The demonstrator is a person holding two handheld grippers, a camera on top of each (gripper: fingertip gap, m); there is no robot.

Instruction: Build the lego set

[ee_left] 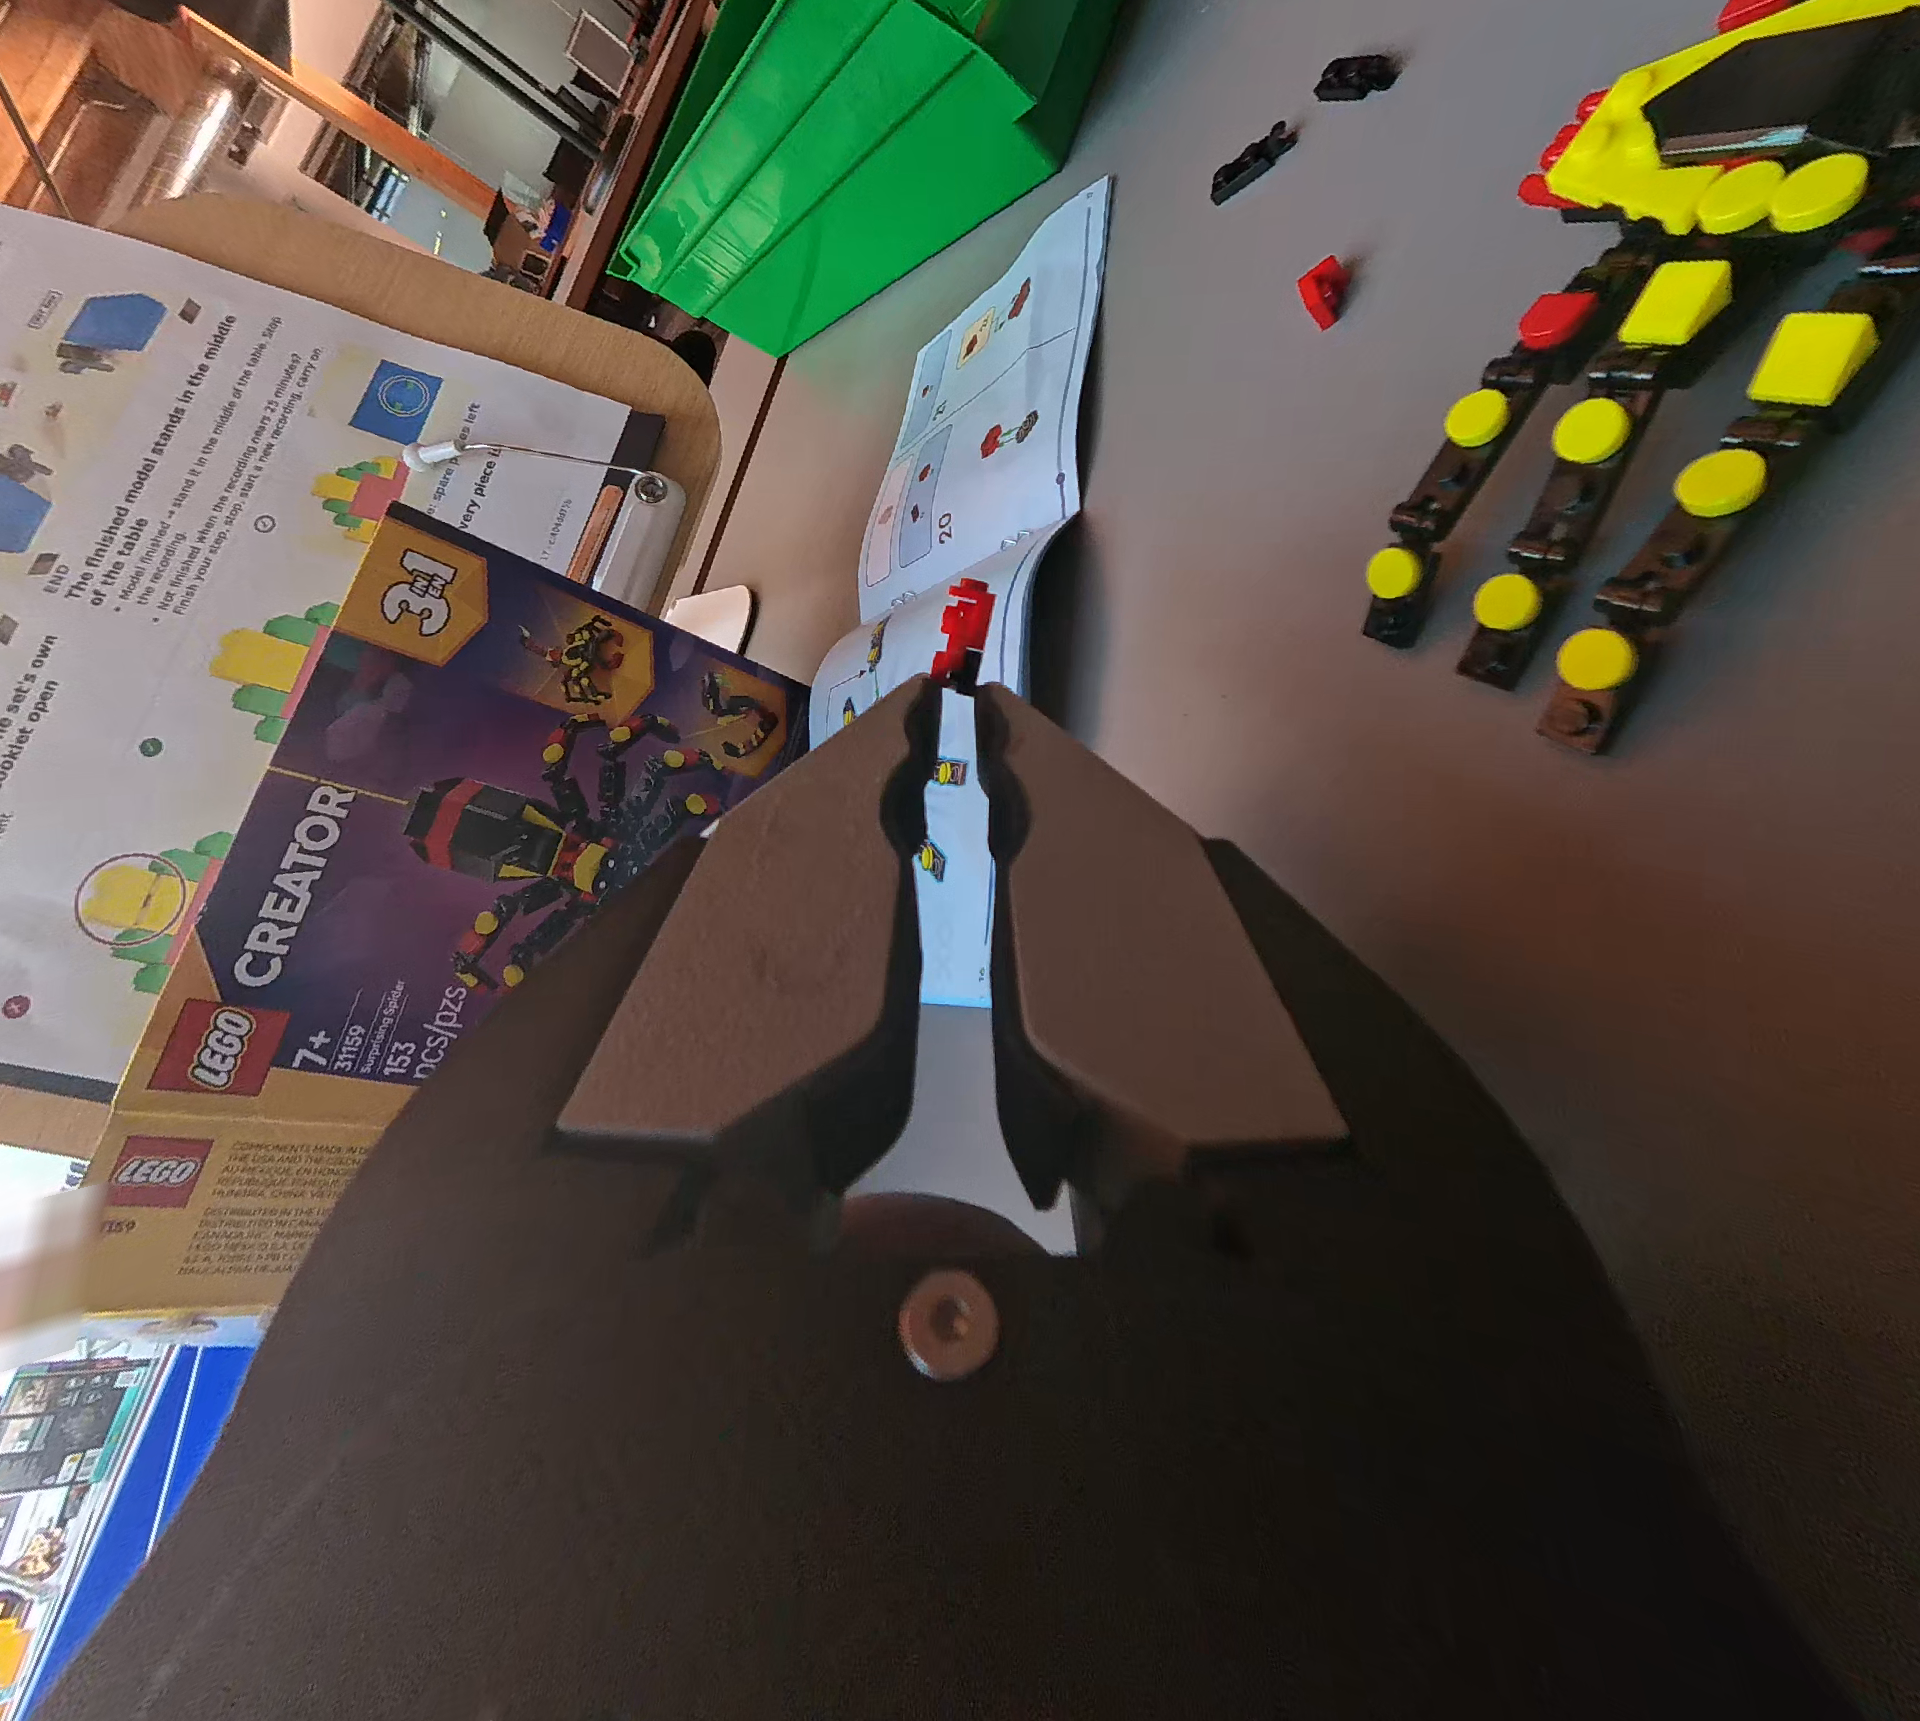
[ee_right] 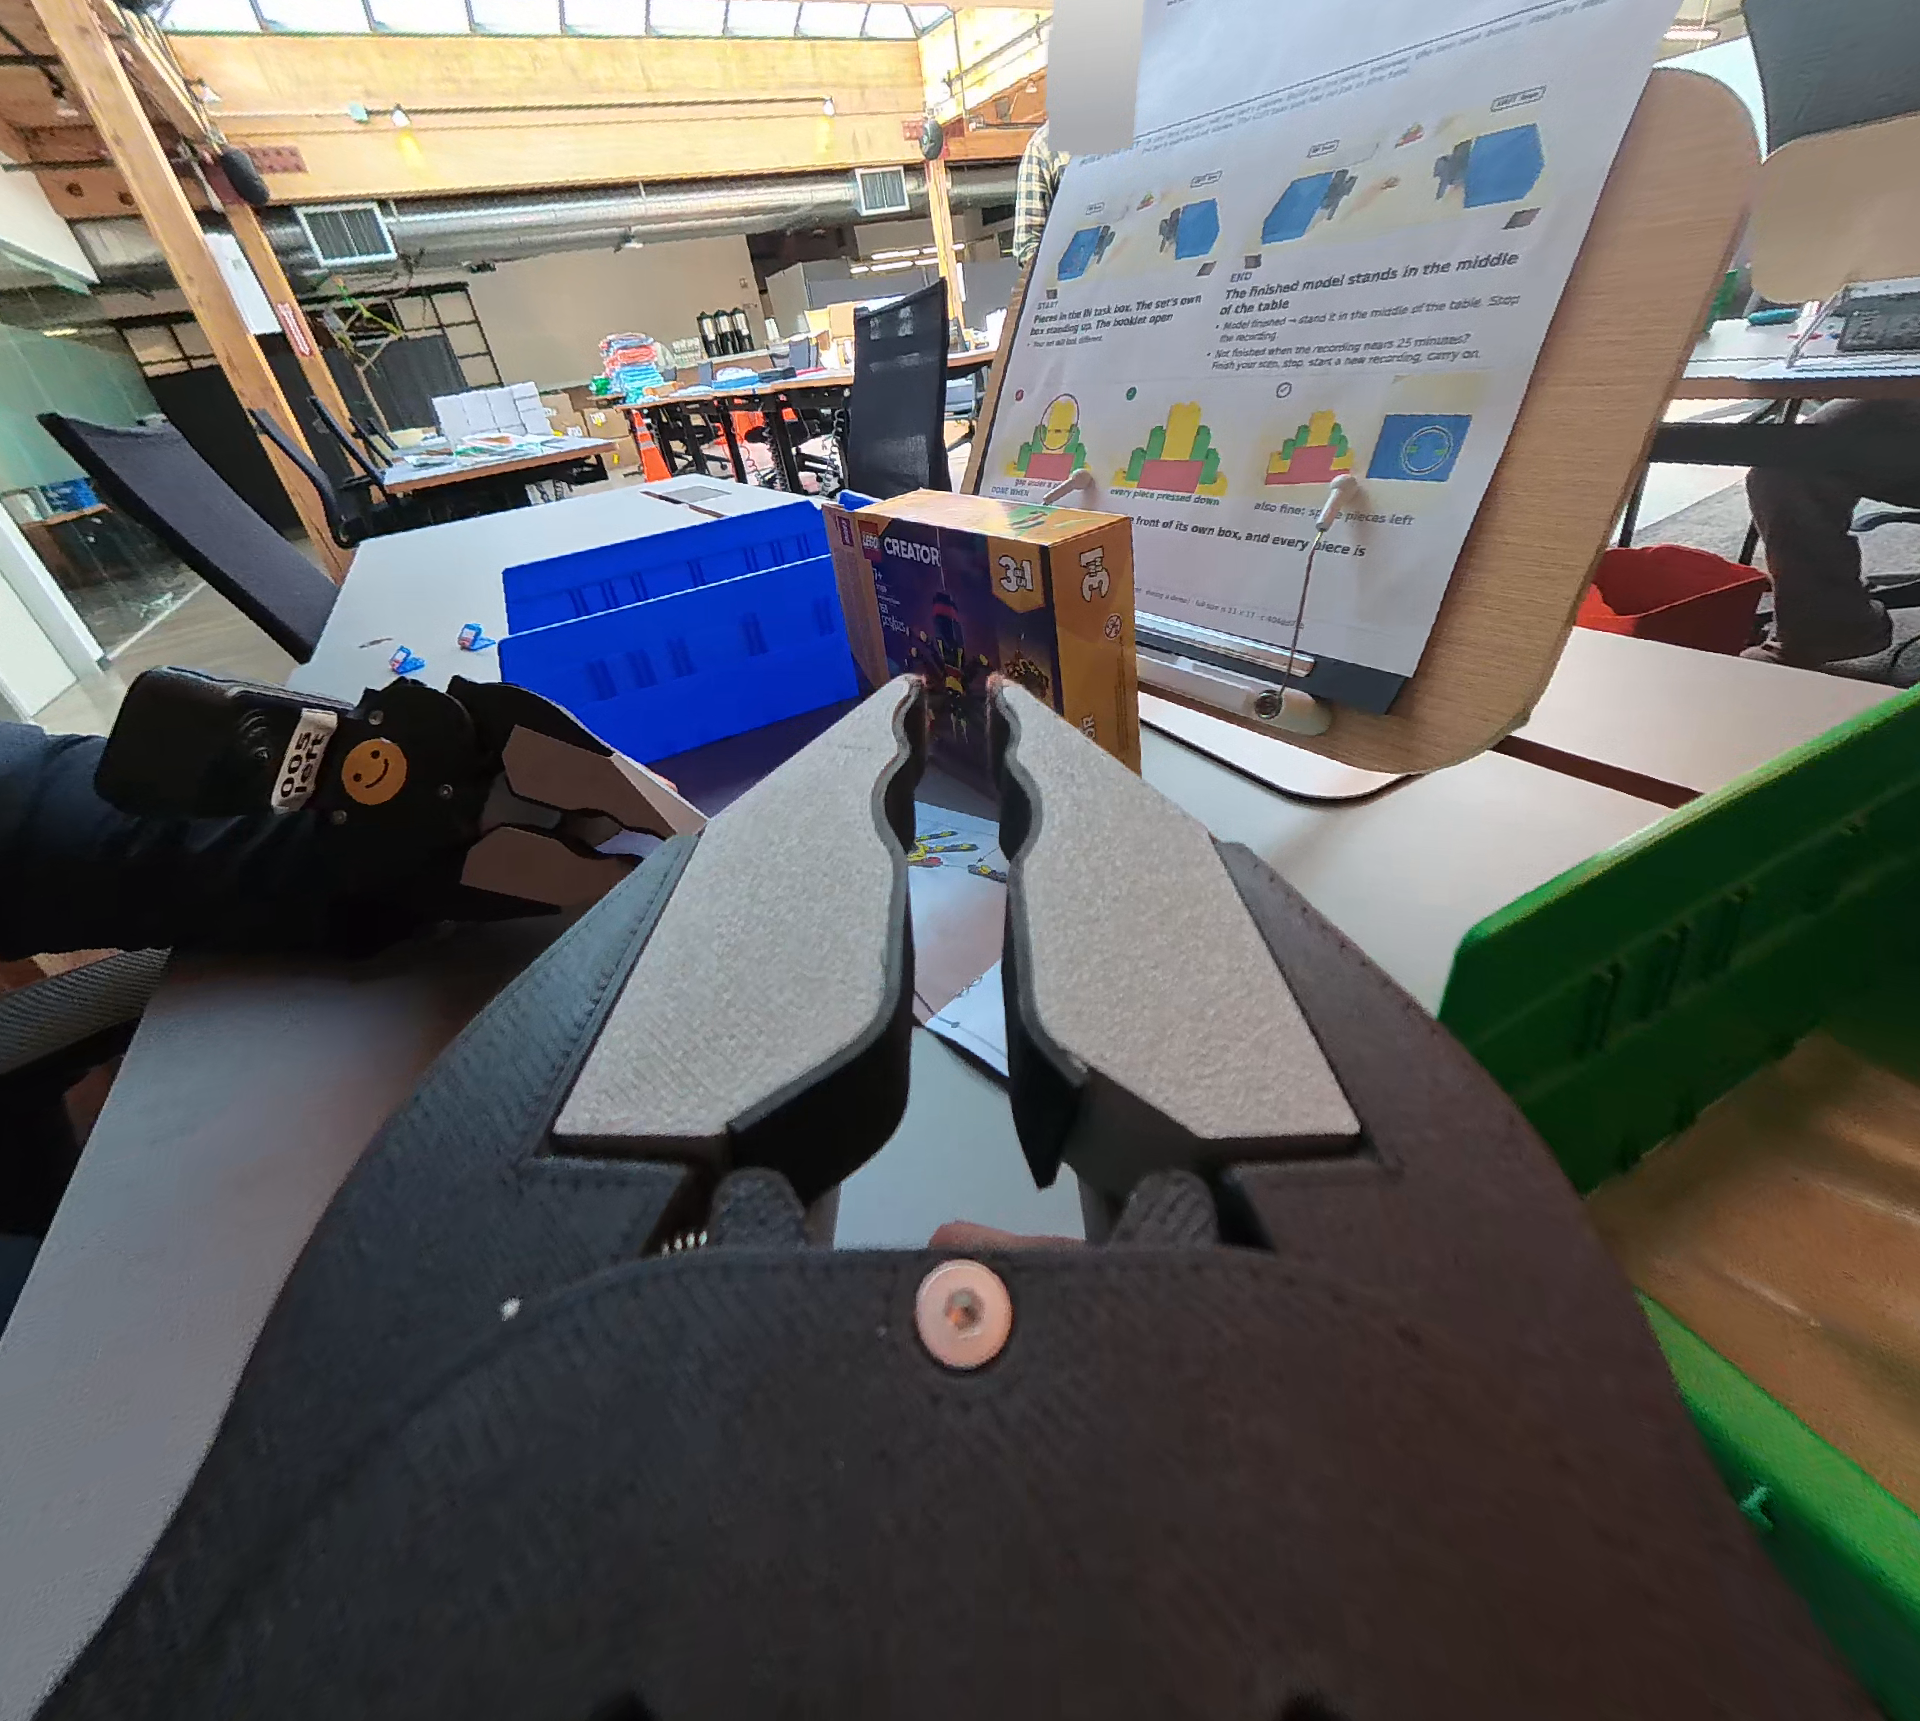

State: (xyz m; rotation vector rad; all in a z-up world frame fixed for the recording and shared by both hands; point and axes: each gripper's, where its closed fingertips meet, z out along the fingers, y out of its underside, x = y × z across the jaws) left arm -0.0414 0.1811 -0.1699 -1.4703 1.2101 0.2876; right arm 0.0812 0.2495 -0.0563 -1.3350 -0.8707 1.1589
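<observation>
My left tongs (ee_left: 956, 684) pinch a small red piece (ee_left: 962, 627) over the open booklet (ee_left: 987, 424), right tongs (ee_right: 956, 700) slightly parted and empty; beside the booklet the yellow-and-black spider (ee_left: 1683, 300) lies mostly built, three loose bits (ee_left: 1325, 289) remaining.

Grey table (ee_left: 1455, 944) carries open booklet (ee_left: 987, 424), green bins (ee_left: 862, 144), spider model (ee_left: 1662, 321), loose pieces (ee_left: 1325, 289), box (ee_left: 416, 840).
</observation>
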